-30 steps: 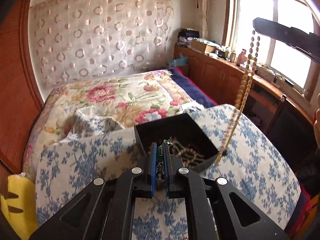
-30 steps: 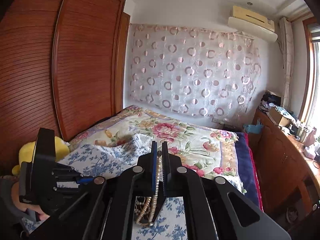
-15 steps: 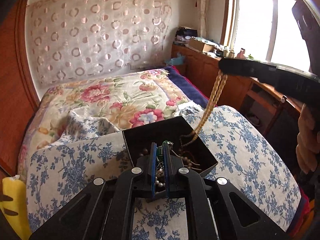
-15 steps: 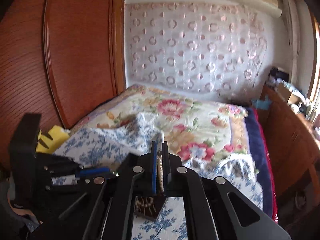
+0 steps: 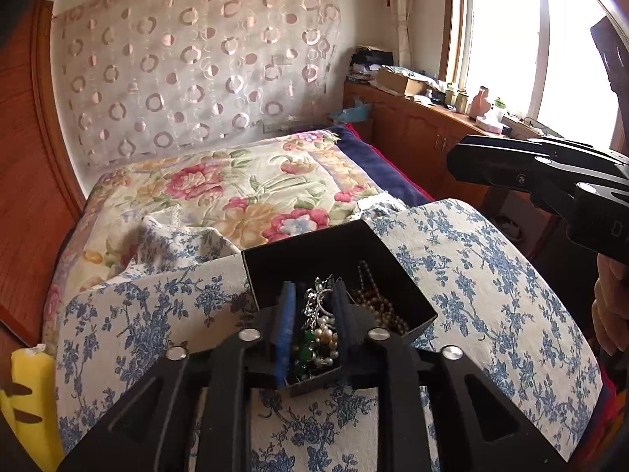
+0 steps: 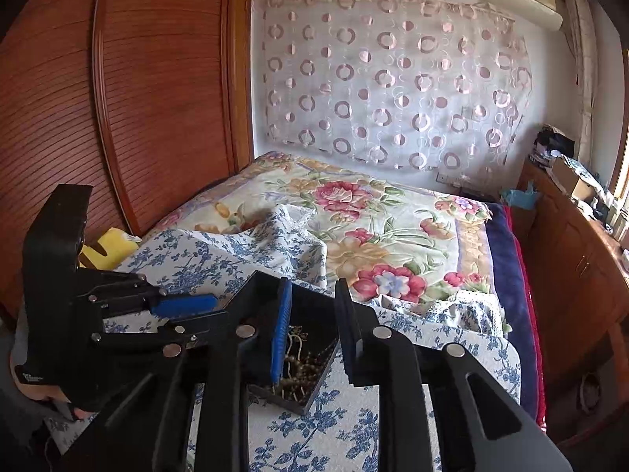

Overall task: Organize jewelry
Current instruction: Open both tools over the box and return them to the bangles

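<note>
Both grippers are over the black box (image 5: 334, 251), jaws opening. The left gripper (image 5: 314, 306) has a tangle of jewelry (image 5: 318, 334) loose between its pads, lying in the box. The right gripper (image 6: 314, 314) holds nothing. Beyond the box lies the bed (image 5: 236, 181).

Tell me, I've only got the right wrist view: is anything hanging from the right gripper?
Observer: No. The left wrist view shows the right gripper side on, jaws opening, with nothing dangling from it.
Operator: And what sits inside the left gripper?
Observer: Its jaws are opening too. Green beads and pearls lie between them, inside the box.
</note>
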`<state>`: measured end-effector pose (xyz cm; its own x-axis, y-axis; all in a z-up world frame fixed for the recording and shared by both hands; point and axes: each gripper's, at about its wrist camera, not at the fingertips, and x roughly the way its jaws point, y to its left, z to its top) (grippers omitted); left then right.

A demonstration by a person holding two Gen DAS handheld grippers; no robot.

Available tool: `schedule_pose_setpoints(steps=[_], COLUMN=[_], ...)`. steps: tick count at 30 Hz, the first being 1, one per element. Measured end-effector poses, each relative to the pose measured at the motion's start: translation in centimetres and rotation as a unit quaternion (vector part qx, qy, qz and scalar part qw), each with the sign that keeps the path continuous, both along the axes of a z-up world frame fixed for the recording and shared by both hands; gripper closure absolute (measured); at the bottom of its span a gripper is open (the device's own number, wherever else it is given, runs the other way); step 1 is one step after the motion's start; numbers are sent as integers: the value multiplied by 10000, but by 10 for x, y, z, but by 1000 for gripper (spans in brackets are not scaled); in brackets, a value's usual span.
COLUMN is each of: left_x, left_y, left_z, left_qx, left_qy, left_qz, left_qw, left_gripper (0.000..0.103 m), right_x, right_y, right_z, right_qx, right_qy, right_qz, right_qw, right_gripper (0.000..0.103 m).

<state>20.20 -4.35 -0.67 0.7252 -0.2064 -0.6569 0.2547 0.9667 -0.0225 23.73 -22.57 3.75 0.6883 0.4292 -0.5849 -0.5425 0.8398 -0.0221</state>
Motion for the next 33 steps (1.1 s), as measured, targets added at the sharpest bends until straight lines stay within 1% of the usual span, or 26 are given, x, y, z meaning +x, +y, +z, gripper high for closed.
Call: schedule_pose_setpoints(steps=[4,5,10,11,13,17,19,21,24,28,31,33], left_x=[-20,-25,-56,-61,-72,-92,-101,-108,-119,-131,-137,-139], left_y=[8,10,22,25,30,38,42,46,48,49,52,52], left_z=[-3,-4,-14,-16,-21,-31,-36,-41,-49,-57,-62,-65], left_qx=[-33,-31,-29,-43,-54,-94,-136,-177,-211,-206,-269,-275], left_qy=[-1,3,24,48,74,126,146,177,253,297,368,408], left_qz=[-18,-16,-14,-8,30,89,136,192,155,197,210,196], left_qw=[10000,10000,10000,10000,10000,9998,9997,9995,9993,9992,9987,9986], left_gripper=[75,71,60,56,53,37,32,21,15,14,14,14], right_x=[-21,-27,-66,-73,-86,-107,-116,-124,-131,-137,-138,-137], right_y=[-7,-8,-9,-8,-5,6,13,18,24,27,26,27], right_z=[-11,-16,-50,-57,-73,-98,-108,-116,-126,-136,-140,-141], right_qx=[47,54,-2,-15,-84,-253,-300,-374,-475,-672,-703,-773], right_qy=[70,105,348,410,584,867,987,1069,1188,1248,1329,1333], right_qz=[111,146,407,464,574,803,932,1014,1072,1019,971,909], right_qw=[9999,9998,9986,9981,9966,9927,9903,9884,9860,9846,9838,9839], right_gripper=[78,78,78,78,78,78,78,78,79,81,82,89])
